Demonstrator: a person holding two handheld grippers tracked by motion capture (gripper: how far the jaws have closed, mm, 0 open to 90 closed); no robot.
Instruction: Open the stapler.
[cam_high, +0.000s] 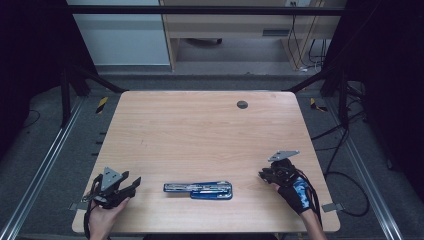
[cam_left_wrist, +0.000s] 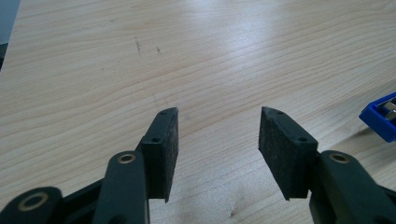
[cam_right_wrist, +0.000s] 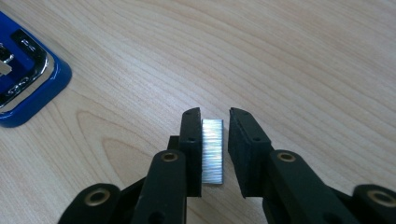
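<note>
- At the far left, near the front corner of the wooden table (cam_high: 200, 125), your left gripper (cam_high: 131, 184) rests in your left hand (cam_high: 102, 217), its jaws pointing rightward across the tabletop.
- In the left gripper view, that gripper stands released: the two black pads (cam_left_wrist: 166, 149) are well apart, with bare wood between them and nothing touching either one.
- The same view catches a blue corner of the stapler at its right edge, well clear of the pads.
- In the middle of the table's near side lies the blue stapler (cam_high: 200, 189), swung open flat, its chrome rail stretched toward the left and its blue body toward the right.
- To the right, your right gripper (cam_high: 265, 175) sits near the table's right edge, held in your gloved right hand (cam_high: 295, 192), a grey three-cornered plate on top.
- In the right gripper view, a silvery strip of staples (cam_right_wrist: 213, 150) stands between the pads: it lies against the left pad, while a narrow gap shows on the side of the right pad, so the grip is loosened rather than clenched.
- That strip is near the stapler's blue end but apart from it, with bare wood between.
</note>
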